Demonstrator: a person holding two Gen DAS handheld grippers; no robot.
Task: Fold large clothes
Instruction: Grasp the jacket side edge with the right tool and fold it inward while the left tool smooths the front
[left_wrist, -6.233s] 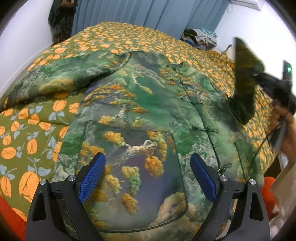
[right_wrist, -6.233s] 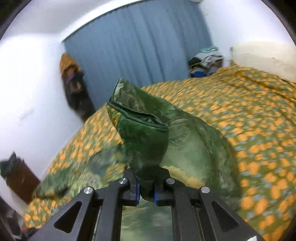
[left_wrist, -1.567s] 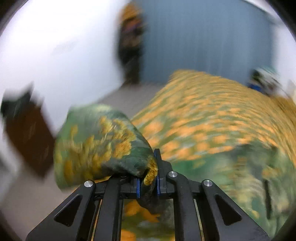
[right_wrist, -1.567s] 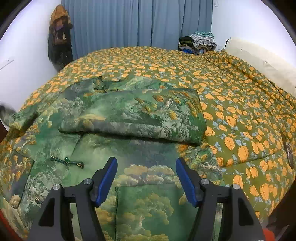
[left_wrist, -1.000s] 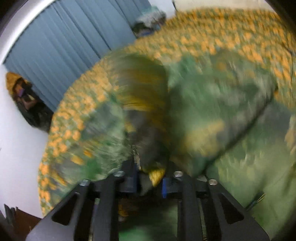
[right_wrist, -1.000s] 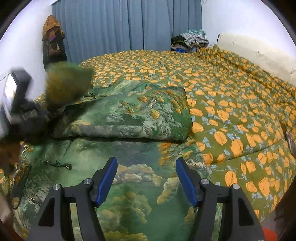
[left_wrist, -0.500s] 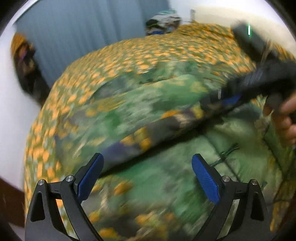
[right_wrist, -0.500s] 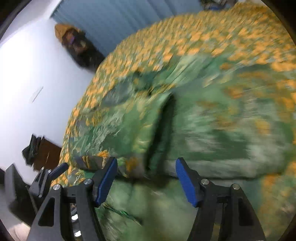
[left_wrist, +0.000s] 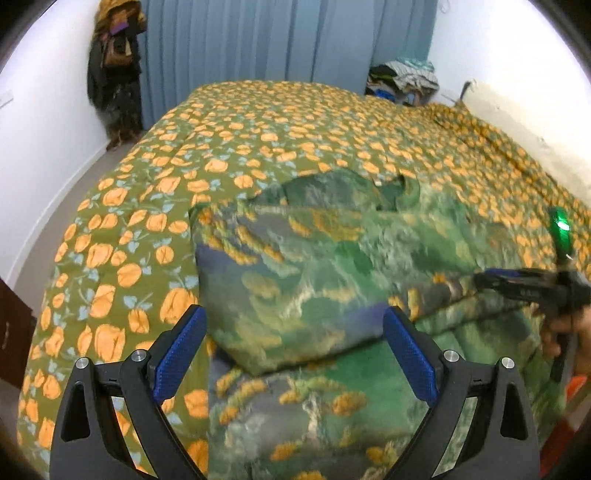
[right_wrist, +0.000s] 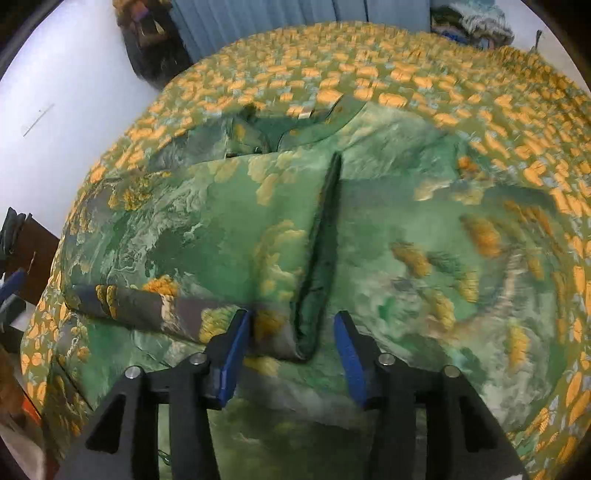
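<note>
In the left wrist view the left gripper (left_wrist: 291, 354) hung spread and empty over the padded jacket (left_wrist: 325, 280) on the floral bedspread (left_wrist: 258, 140) before blue curtains (left_wrist: 288, 40), while in the right wrist view the right gripper (right_wrist: 291, 350), jaws parted around a sleeve cuff (right_wrist: 273, 328), should square it evenly.

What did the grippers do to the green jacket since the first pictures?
Both sleeves were lifted and folded inward across the green jacket. The left hand-held gripper released its sleeve; the right hand-held gripper now straddles the sleeve ends. The floral bedspread stayed put.
</note>
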